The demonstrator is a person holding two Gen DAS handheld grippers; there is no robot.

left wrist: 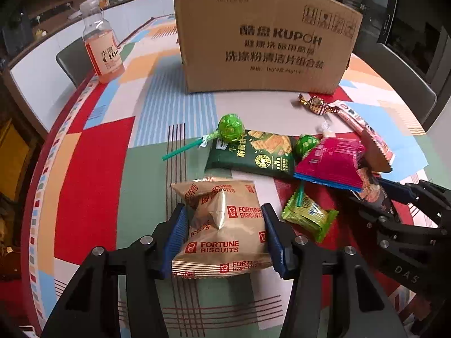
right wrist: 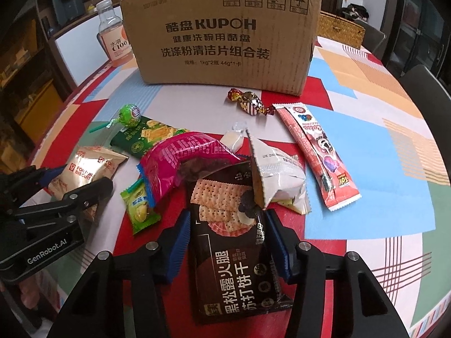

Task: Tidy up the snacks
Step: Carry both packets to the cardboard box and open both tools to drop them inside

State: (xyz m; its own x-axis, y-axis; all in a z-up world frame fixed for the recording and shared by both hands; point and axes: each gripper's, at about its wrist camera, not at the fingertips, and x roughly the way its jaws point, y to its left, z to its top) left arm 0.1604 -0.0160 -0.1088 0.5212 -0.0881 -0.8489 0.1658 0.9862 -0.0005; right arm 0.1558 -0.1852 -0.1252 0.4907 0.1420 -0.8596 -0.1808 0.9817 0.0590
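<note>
While closed-sided, box [right wrist: 222, 36] contents hidden.

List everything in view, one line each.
Box: 1, brown, far side of table.
Bottle: 1, clear with orange drink, left of box.
Lollipops: 2, green, by green pack.
Green pack: 1, mid-table.
Pink bag: 1, centre pile.
White pack: 1, on pile.
Pink stick: 1, right.
Foil candy: 1, before box.
Lime pack: 1, near pile.
Biscuits: 1, tan, between left fingers.
Crackers: 1, dark, between right fingers.
Left gripper; right gripper: black, blue pads.
</note>
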